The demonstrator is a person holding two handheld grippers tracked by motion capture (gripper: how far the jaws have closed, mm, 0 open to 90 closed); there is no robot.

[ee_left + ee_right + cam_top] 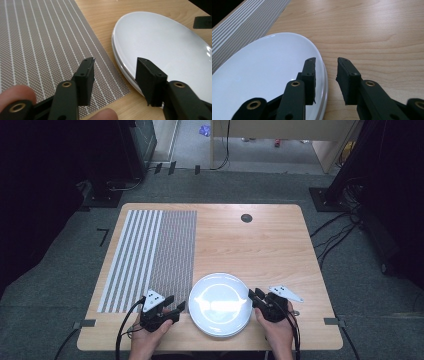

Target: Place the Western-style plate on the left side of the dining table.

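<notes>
High view: a striped placemat (149,260) lies flat on the left half of the wooden surface (250,245), its long axis running from the near edge toward the far edge, stripes parallel to that axis. Right of it, in the lower centre of the frame, a white plate (220,304) rests face up near the front edge; being round, it has no long axis. The left gripper view shows a second rim beneath it, so it appears to sit on another plate. Nothing lies in the plate.

Left hand-held gripper (172,309): located lower left of centre, held in the person's left hand (150,335), which enters from the bottom edge. It points right and slightly away, toward the plate's left rim. In the left gripper view, its jaws stand apart, one over the corner of the placemat (45,45), the other over the plate's (165,45) near rim. The rim lies between them; the pads are not pressing on it, so the grip is released.

Right hand-held gripper (256,296): located lower right of centre, held in the person's right hand (280,332), also entering from the bottom. It points left and away, at the plate's right rim. In the right gripper view, the jaws straddle the rim of the plate (269,65), one over the white face, one over bare wood (374,37). A gap remains on both sides; nothing is grasped.
</notes>
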